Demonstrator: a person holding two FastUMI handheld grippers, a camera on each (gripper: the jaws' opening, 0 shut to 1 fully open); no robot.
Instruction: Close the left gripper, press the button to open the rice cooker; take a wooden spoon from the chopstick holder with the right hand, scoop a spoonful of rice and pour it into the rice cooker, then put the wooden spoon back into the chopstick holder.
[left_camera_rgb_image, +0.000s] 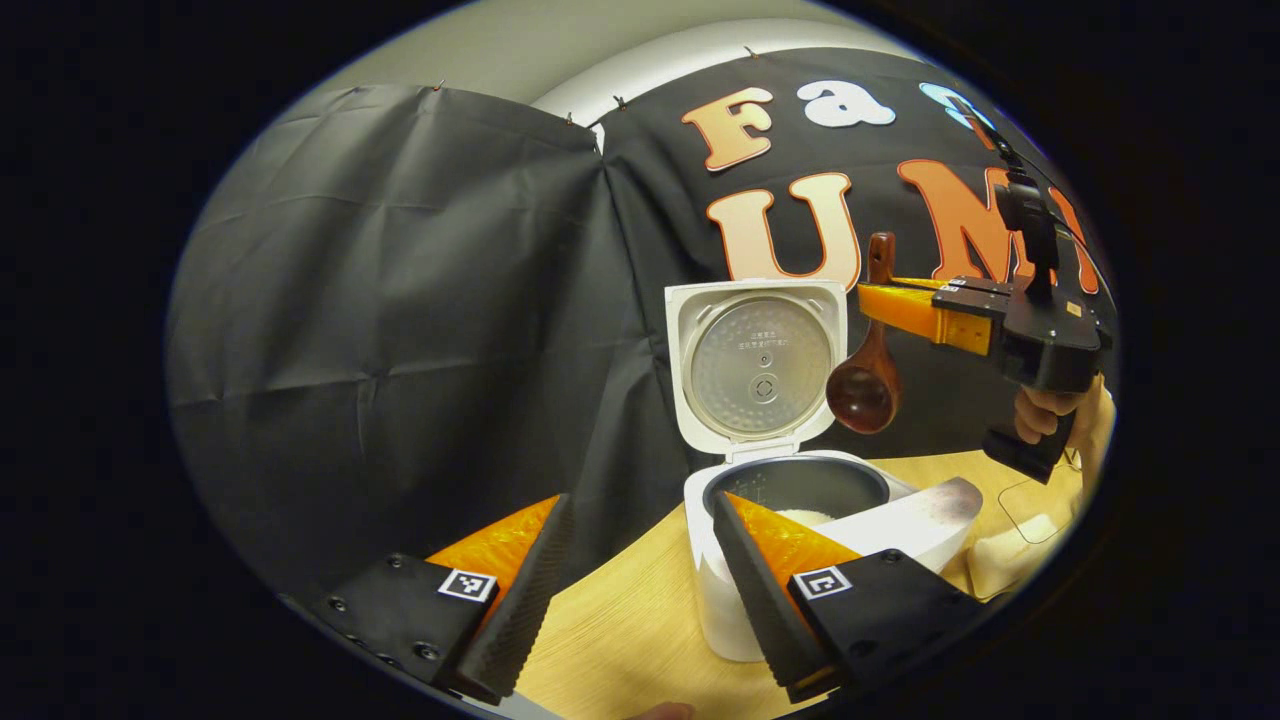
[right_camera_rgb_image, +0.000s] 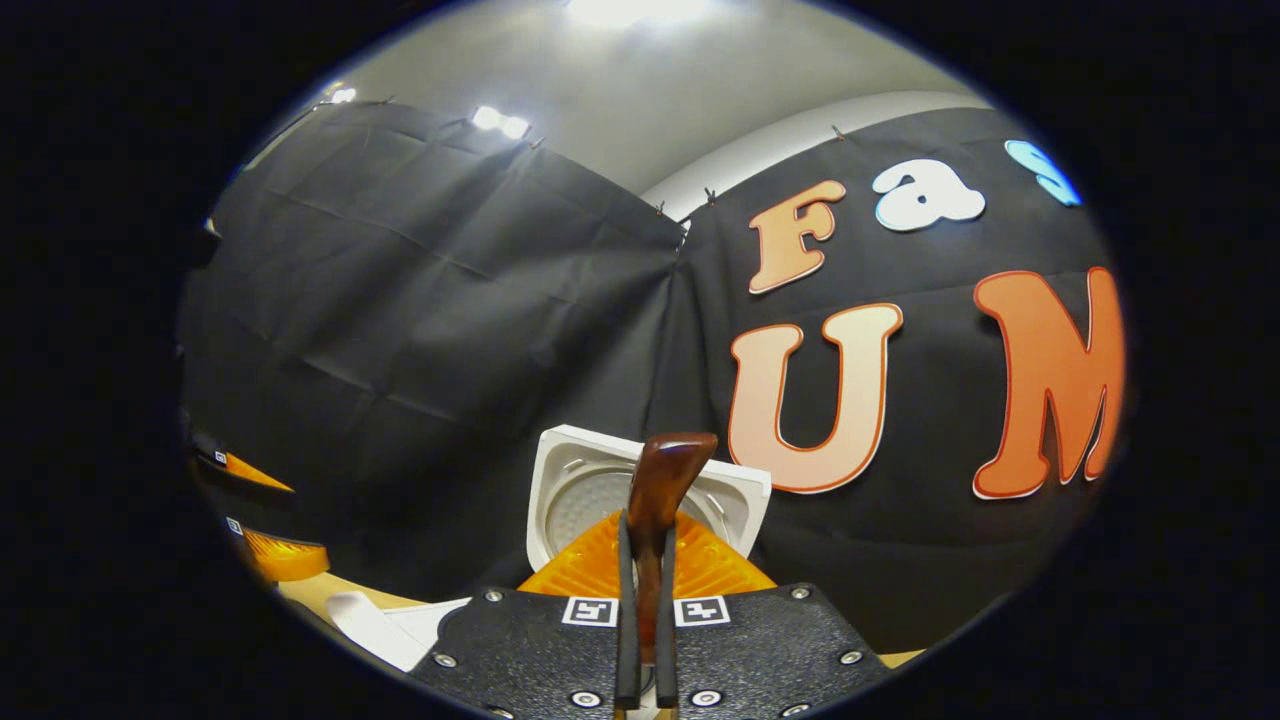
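both fingers of the left gripper (left_camera_rgb_image: 630, 585) stand spread apart, released, low before the rice cooker (left_camera_rgb_image: 790, 540), its lid upright. further right the right gripper (left_camera_rgb_image: 885, 300) clenches the wooden spoon (left_camera_rgb_image: 866, 385), which hangs near vertical, bowl down, above the pot.
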